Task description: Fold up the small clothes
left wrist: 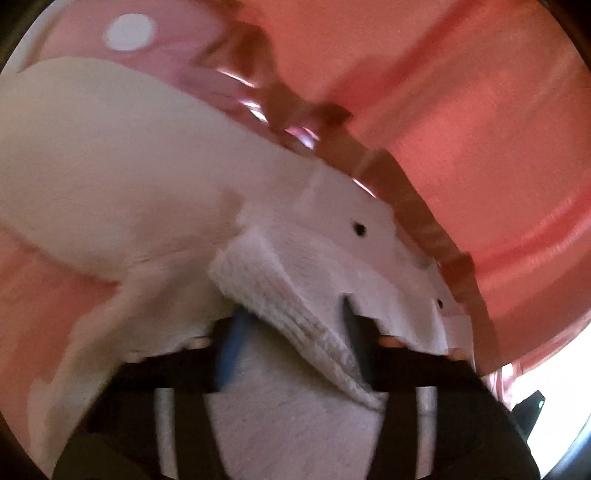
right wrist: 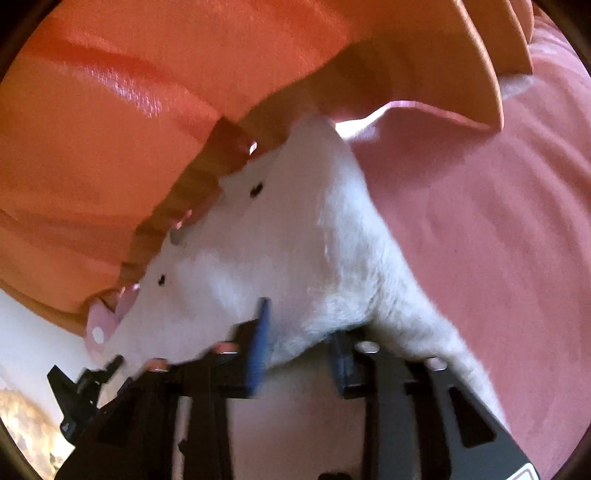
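Left fingers: the left gripper (left wrist: 291,332) has its fingers closed on the ribbed hem (left wrist: 295,314) of the white garment (left wrist: 110,166), which bunches between the blue pads at 6 o'clock in the left wrist view.
Right fingers: the right gripper (right wrist: 299,343) has fingers pinched on a thick fold of the same white garment (right wrist: 295,240); fabric spills over both pads, and one blue fingertip (right wrist: 260,336) shows through it.
Garment position: held up between both grippers, apparently off any counter, stretching toward 10 o'clock in the left view and 12 o'clock in the right view. Small dark snaps (right wrist: 255,190) dot its edge.
Background: a red-orange cloth (right wrist: 110,110) with a scalloped border fills 12 to 3 o'clock in the left view and 9 to 12 in the right; pink polka-dot fabric (left wrist: 129,31) sits at 11 o'clock on the left.
Risk: each grip looks like it holds several layers, so one layer could slide out and skew the fold; motion blur suggests fast movement, which would worsen that.
Risk two: the garment touches the scalloped border, and could drag it along.
Room: no flat surface is visible; open space appears only at 4 o'clock left and 8 o'clock right.
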